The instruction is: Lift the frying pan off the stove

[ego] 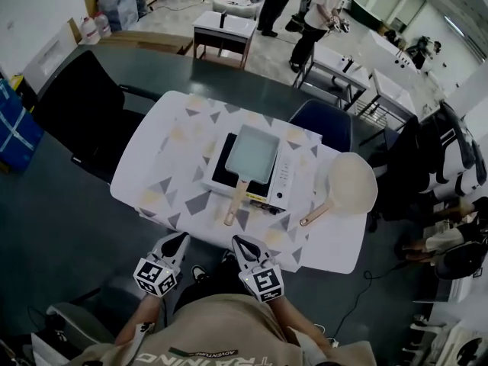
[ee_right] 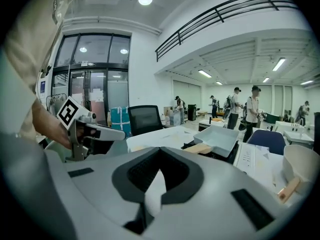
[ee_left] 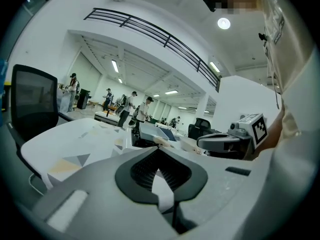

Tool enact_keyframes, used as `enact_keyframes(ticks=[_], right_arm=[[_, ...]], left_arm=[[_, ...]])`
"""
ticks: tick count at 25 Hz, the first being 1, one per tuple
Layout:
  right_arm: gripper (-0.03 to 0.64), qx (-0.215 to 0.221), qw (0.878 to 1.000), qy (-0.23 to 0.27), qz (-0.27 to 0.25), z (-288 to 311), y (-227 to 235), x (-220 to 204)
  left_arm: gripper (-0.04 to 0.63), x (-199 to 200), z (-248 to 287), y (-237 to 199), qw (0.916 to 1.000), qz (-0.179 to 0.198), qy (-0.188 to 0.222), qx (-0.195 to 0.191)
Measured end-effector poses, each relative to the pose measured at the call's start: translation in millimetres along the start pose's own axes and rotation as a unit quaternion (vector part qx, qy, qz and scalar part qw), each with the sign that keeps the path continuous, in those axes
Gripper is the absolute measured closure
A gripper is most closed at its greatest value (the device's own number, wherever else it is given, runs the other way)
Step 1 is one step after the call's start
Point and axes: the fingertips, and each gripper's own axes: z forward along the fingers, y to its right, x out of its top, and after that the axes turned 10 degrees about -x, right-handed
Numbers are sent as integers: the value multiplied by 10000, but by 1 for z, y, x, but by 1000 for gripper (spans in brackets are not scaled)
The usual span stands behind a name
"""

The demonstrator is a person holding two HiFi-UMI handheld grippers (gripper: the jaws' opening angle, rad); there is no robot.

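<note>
The fingers (ee_left: 100, 180) of my left gripper (ego: 180, 239) and right gripper (ego: 239, 242) are pressed together on nothing, and the pale square frying pan (ego: 252, 155) sits on the black-and-white stove (ego: 280, 175) far ahead, so my first job is to reach, open and grab its wooden handle (ego: 236, 201).

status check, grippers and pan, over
Left gripper, right gripper shut, empty, near body. Frying pan on stove, untouched. Nothing blocking.

Upside-down print "ADVENTURE" on the person's beige shirt (ego: 221, 322), larger white letters beneath cut off by the edge, square black-and-white markers (ego: 155, 274) on left gripper (ego: 178, 240) and right gripper (ego: 241, 242)
</note>
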Motion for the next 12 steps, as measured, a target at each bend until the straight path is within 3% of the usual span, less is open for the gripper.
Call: enact_keyframes(ticks=[12], right_arm=[[621, -318, 9983, 341, 335, 54, 70, 11]], left_arm=[[595, 26, 57, -36, 9991, -250, -318, -156]])
